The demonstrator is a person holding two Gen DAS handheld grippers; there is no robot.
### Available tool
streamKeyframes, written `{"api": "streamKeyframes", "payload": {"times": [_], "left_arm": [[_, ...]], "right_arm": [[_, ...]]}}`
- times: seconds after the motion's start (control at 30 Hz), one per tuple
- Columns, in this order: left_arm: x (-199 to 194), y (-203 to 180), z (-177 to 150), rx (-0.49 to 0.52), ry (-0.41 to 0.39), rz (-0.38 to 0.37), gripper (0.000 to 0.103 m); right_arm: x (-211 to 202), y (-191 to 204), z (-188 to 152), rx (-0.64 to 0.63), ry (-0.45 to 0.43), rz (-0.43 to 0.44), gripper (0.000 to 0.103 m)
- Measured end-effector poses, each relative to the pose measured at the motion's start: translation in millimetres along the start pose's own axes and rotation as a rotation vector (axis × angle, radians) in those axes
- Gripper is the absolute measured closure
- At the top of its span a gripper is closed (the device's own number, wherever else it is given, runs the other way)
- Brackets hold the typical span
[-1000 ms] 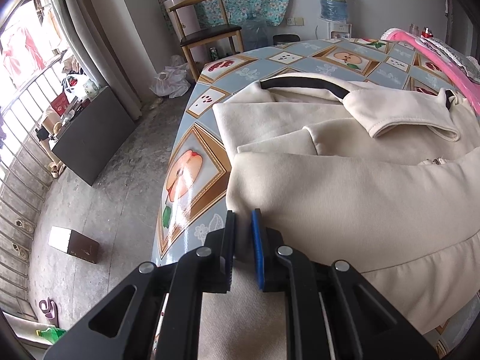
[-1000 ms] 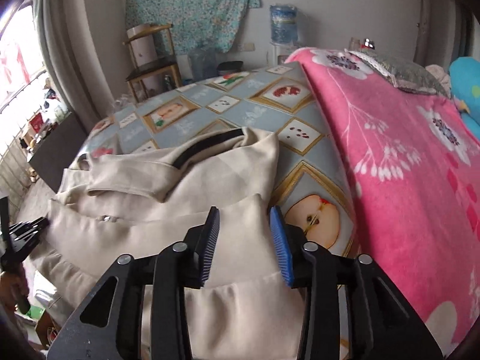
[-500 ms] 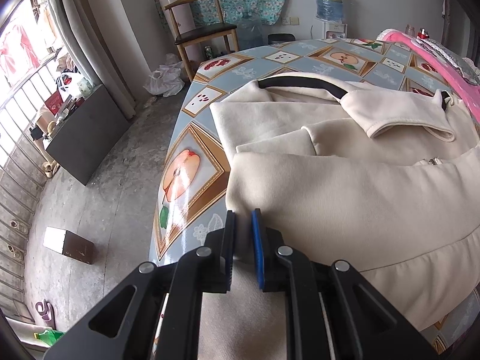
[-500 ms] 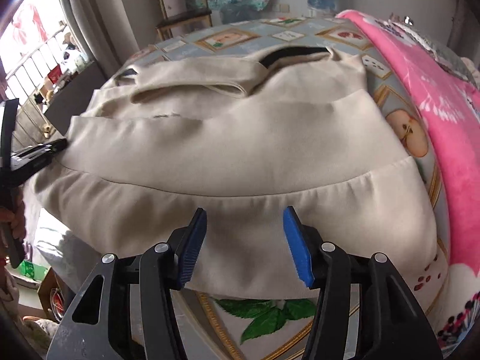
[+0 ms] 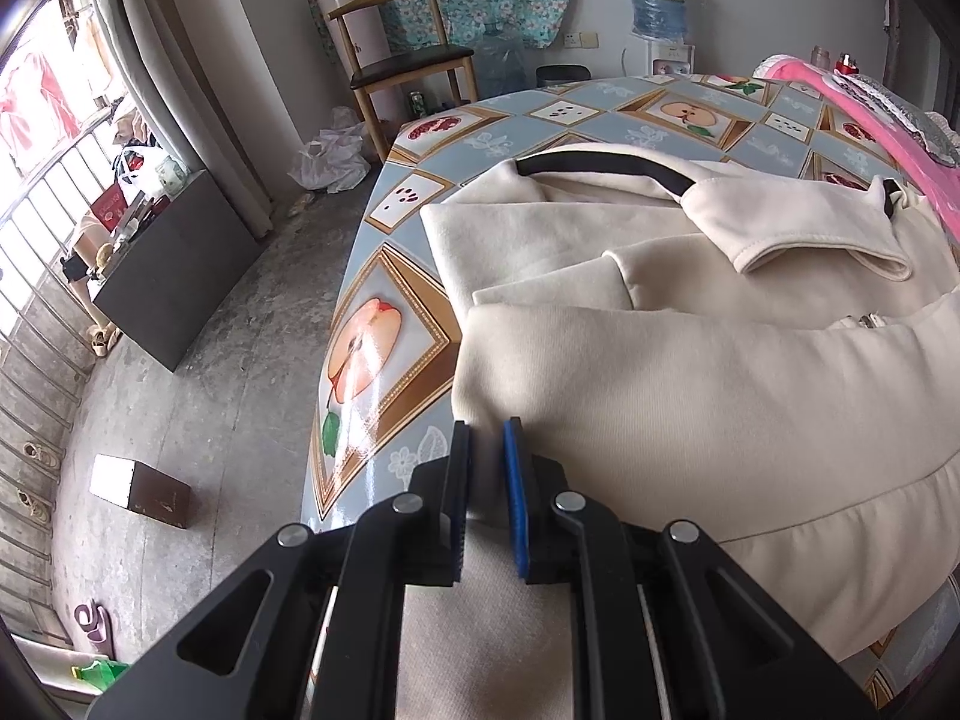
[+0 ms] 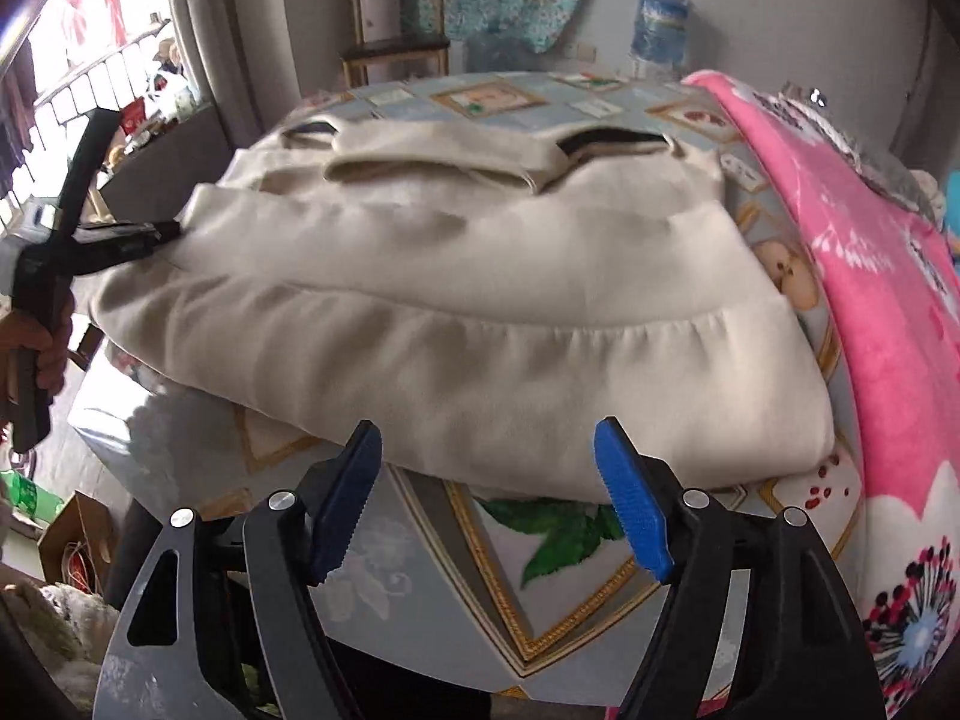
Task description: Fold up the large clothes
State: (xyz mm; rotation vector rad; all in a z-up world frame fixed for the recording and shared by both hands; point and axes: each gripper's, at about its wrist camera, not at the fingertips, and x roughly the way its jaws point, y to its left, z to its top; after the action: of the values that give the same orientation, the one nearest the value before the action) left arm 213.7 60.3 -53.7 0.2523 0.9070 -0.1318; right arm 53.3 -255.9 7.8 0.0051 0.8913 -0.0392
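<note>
Fruit-print tablecloth [image 5: 384, 276]; left hand-held gripper [image 5: 487, 444] clamped on cream garment [image 5: 690, 396].

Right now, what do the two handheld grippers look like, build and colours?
Both match. The left gripper has black skeletal finger arms with triangular cut-outs and silver round pivot bolts; one serrated pad is blue, the other dark. The right gripper has the same black frame, silver bolts and ridged blue pads. No cables, markings or sleeves visible.

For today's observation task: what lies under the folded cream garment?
Under the folded cream garment lies a fruit-patterned blue tablecloth, showing along its edges. Whatever is beneath the garment's middle is covered.
</note>
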Motion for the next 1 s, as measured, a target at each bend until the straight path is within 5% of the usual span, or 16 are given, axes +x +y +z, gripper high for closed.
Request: {"api": "streamKeyframes", "payload": {"times": [0.3,0.6,0.77,1.0], "left_arm": [[-12,10,1,-0.025,-0.026,-0.069,0.093],[-41,22,-5,-0.059,-0.064,-0.301,0.094],[-31,24,-2,-0.085,-0.030,-0.343,0.093],[-3,42,8,-0.177,0.042,-0.436,0.077]], "right_arm": [[41,25,13,-0.015,0.037,0.069,0.031],[45,4,7,0.111,0.065,0.185,0.030],[45,6,8,0.107,0.068,0.182,0.029],[46,7,8,0.106,0.068,0.180,0.029]]}}
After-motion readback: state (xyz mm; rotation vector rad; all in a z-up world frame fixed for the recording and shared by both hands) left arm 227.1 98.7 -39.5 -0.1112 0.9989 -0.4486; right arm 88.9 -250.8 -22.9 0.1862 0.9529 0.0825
